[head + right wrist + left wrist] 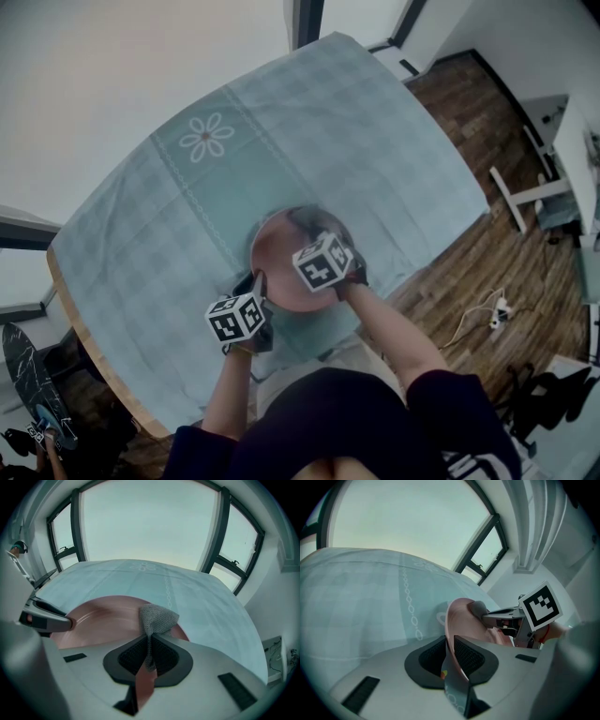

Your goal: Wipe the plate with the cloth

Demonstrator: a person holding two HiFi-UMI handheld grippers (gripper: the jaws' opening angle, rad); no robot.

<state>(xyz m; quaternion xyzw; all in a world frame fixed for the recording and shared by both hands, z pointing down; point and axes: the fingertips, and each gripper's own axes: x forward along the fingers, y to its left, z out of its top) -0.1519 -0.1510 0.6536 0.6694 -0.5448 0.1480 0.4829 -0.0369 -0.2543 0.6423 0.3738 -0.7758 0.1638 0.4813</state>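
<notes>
A pink plate (pixel 286 258) is held tilted above the table near its front edge. My left gripper (pixel 255 286) is shut on the plate's near-left rim; in the left gripper view the rim (pixel 451 641) runs between the pads. My right gripper (pixel 339 267) is shut on a grey cloth (pixel 156 619), whose bunched end rests against the plate's face (pixel 105 620). The cloth (pixel 478 608) also shows on the plate in the left gripper view. In the right gripper view the left gripper's fingers (pixel 49 619) pinch the rim at the left.
A pale blue checked tablecloth (pixel 281 141) with a white flower print (pixel 207 137) covers the table. The wooden table edge (pixel 89 337) runs at the lower left. Wood floor, a cable (pixel 478 314) and white furniture legs (pixel 516 197) lie to the right.
</notes>
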